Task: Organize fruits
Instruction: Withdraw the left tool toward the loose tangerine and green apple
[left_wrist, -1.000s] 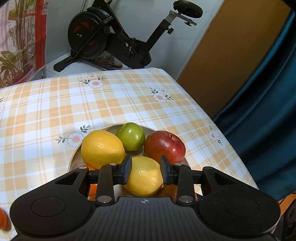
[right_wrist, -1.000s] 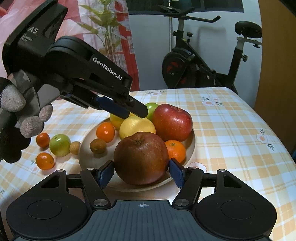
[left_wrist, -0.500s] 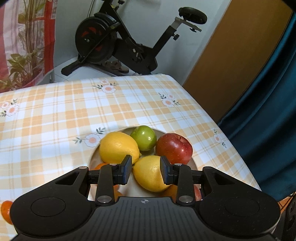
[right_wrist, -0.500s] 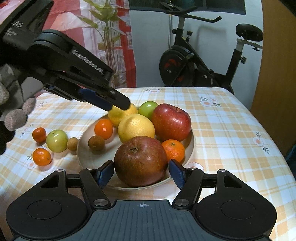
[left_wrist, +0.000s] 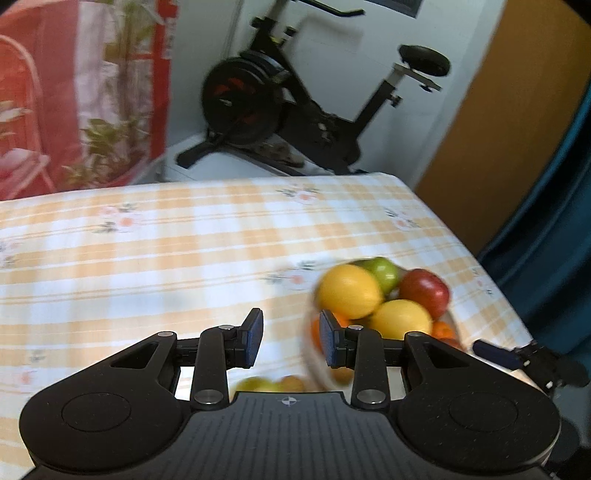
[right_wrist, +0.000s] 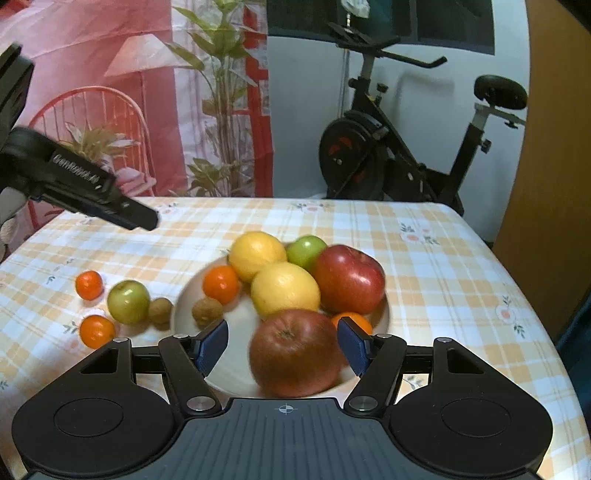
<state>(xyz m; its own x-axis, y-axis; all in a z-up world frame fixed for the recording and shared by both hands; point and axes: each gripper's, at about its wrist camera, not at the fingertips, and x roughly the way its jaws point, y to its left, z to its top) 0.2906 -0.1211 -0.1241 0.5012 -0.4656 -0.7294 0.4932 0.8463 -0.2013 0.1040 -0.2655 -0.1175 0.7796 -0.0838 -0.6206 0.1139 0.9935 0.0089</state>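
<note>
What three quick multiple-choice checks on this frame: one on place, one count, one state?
1. Where is the dark red apple?
A. On the cloth, left of the plate
B. At the near side of the plate, between the fingers of the right gripper
C. Behind the lemons

2. How many fruits lie on the tablecloth, off the plate?
A. Two
B. Four
C. Six

3. What is the state of the left gripper?
A. Jaws apart, nothing between them
B. Shut on a lemon
C. Shut on an orange

Answers:
1. B: the right wrist view shows it on the plate with a blue pad on each side and a gap at the left pad.
2. B: far orange, near orange, green apple, kiwi.
3. A: only tablecloth shows between its pads.
</note>
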